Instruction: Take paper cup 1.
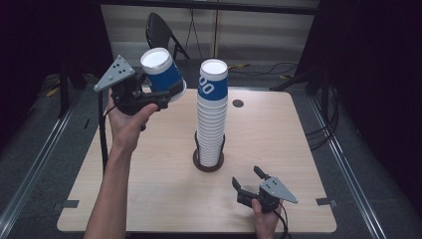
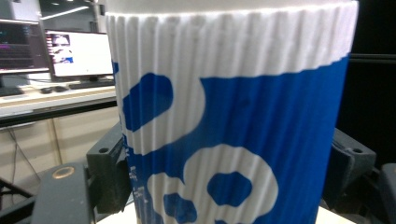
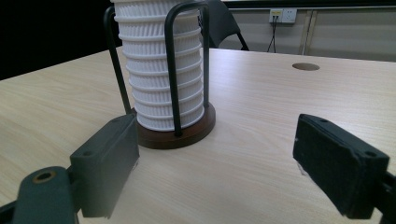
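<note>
Blue-and-white ribbed paper cup (image 1: 162, 74) sits clamped in our left claw (image 1: 158, 97), tilted and lifted well clear of the worktop (image 1: 278, 144), left of the tall cup stack (image 1: 211, 114); we judge it is either just pulled off or about to be added. The stack stands in a wire holder (image 3: 173, 70) on a dark round base (image 3: 187, 135), which keeps it upright. Its print reads like "00", otherwise unreadable. Our right claw (image 1: 249, 182) rests low, jaws apart and empty.
</note>
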### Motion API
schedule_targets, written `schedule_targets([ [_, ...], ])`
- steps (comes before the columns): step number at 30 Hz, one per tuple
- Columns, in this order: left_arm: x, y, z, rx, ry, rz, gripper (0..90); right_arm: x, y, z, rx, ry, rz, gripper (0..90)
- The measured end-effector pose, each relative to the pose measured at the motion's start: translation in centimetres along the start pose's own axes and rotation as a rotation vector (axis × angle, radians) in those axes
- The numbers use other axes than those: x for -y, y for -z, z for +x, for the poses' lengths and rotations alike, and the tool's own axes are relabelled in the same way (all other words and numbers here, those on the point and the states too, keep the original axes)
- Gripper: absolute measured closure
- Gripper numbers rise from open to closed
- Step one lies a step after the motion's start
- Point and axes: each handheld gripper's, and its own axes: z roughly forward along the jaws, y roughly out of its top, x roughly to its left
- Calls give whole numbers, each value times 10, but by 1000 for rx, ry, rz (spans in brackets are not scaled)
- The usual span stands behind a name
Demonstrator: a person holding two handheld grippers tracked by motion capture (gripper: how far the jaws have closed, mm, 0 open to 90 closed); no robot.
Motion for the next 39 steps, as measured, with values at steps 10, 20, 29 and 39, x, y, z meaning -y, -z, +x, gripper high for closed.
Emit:
schedule_targets([
  [10,32,6,-14,18,13,52,205,0,0,0,7,1,1,137],
  [20,60,4,-28,72,82,99,205,0,0,0,21,-3,4,142],
  [29,88,2,-34,99,151,160,204,-1,-2,3,33,19,22,158],
  [39,123,-6,-51,134,212,216,204,-3,-6,17,-5,37,33,194],
])
